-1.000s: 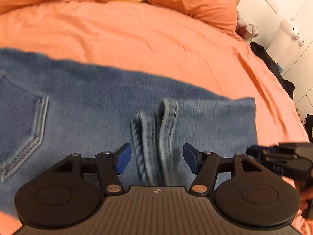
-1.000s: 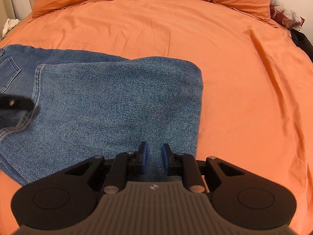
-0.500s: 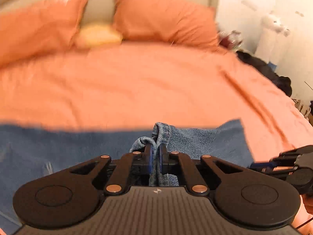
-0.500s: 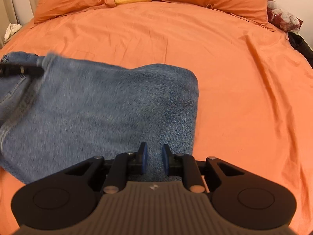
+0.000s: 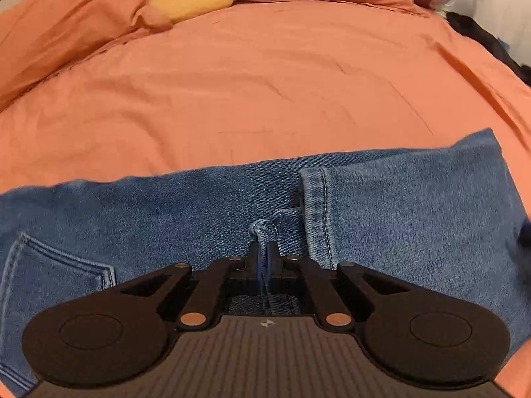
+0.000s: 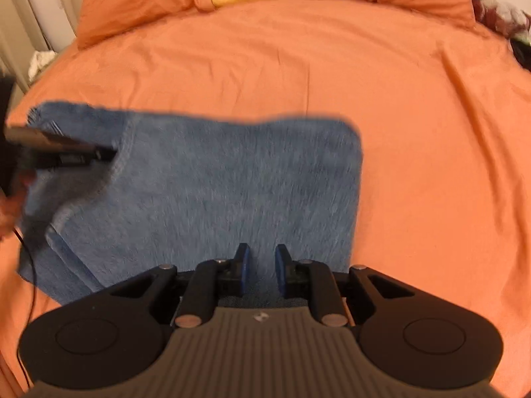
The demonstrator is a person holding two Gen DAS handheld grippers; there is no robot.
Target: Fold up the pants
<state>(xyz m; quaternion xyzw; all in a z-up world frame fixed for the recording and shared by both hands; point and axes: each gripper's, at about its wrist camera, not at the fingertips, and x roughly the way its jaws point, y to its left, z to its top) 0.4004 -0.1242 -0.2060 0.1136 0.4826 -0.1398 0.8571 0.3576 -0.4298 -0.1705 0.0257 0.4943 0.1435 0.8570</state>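
Observation:
Blue jeans (image 5: 398, 215) lie folded on the orange bed sheet (image 5: 265, 83), with a back pocket (image 5: 59, 265) at the left and a stitched hem (image 5: 318, 212) near the middle. My left gripper (image 5: 264, 248) is shut on a bunched bit of denim beside that hem. In the right wrist view the jeans (image 6: 215, 182) look blurred, and the left gripper (image 6: 111, 152) reaches in over their left end. My right gripper (image 6: 262, 262) holds the near edge of the jeans. Its jaws stand a little apart with thick denim between them.
Orange pillows (image 5: 66, 16) and a yellow cushion (image 5: 189, 0) lie at the head of the bed. Dark clothes (image 5: 481, 33) sit off the bed's right side. A hand (image 6: 6, 212) shows at the left edge. Orange sheet (image 6: 431, 165) stretches right of the jeans.
My left gripper closed on the denim by the hem and pulled it up and along. The jeans shifted and went blurry in the right wrist view, and the right gripper rose slightly.

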